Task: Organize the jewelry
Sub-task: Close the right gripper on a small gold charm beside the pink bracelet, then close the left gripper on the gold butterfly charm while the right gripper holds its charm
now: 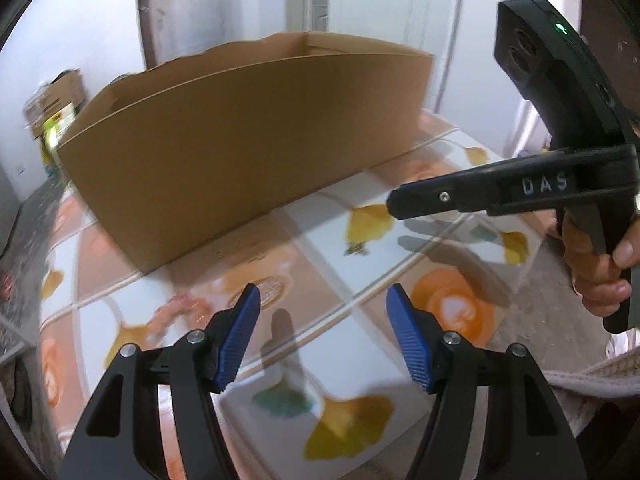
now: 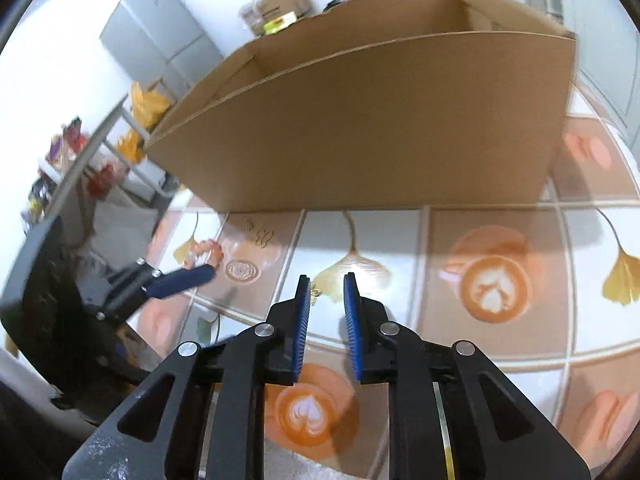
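Note:
A large open cardboard box [image 1: 248, 140] [image 2: 360, 128] stands at the back of a table with a leaf and coffee print cloth [image 1: 344, 216] [image 2: 380, 236]. An orange beaded bracelet [image 1: 180, 307] [image 2: 208, 248] lies on the cloth in front of the box. A small gold piece [image 1: 356, 248] [image 2: 314, 292] lies further right. My left gripper [image 1: 323, 292] [image 2: 204, 272] is open and empty, hovering just right of the bracelet. My right gripper [image 2: 327, 280] [image 1: 396, 206] stands narrowly open with nothing between its pads, the gold piece just left of its left fingertip.
A person's hand [image 1: 600, 264] holds the right gripper's handle. The table's edge runs along the right [image 1: 532, 264]. Shelves with colourful items [image 2: 72, 152] stand left, with a grey cabinet [image 2: 160, 36] and cartons [image 2: 280, 4] behind. A round patterned disc [image 2: 240, 270] may be print.

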### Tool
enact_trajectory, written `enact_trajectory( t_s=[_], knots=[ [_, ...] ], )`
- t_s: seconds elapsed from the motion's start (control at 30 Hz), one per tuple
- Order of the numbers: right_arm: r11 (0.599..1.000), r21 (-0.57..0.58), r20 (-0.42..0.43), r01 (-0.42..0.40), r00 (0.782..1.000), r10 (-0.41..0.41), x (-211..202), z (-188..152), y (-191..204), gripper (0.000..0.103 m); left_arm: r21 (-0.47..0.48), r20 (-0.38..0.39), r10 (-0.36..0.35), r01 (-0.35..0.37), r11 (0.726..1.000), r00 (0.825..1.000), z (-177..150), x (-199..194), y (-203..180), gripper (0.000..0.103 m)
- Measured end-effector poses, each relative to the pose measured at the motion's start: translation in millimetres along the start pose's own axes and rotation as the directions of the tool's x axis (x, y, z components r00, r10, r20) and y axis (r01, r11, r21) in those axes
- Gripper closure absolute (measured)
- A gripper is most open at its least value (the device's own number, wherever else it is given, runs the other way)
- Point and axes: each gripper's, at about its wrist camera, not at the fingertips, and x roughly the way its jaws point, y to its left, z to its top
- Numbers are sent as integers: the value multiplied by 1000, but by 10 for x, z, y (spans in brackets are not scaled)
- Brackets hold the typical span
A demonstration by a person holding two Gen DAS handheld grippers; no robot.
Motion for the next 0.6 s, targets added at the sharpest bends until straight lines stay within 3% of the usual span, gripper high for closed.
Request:
enact_trajectory(
  t_s=[0.1,0.33,0.6],
  knots=[
    [1000,10,9,-3,1000,2,-62,-46,-59,85,54,10,-27,26,998,1000,83,92,-94,45],
    [999,37,23,-34,999,33,-74,-122,-139,85,102,-37,-29,33,994,999,249,370,-132,74],
    [997,54,24,-46,999,45,-80,-96,-283,85,110,-29,-27,30,994,999,319,473,-147,86]
  ],
)
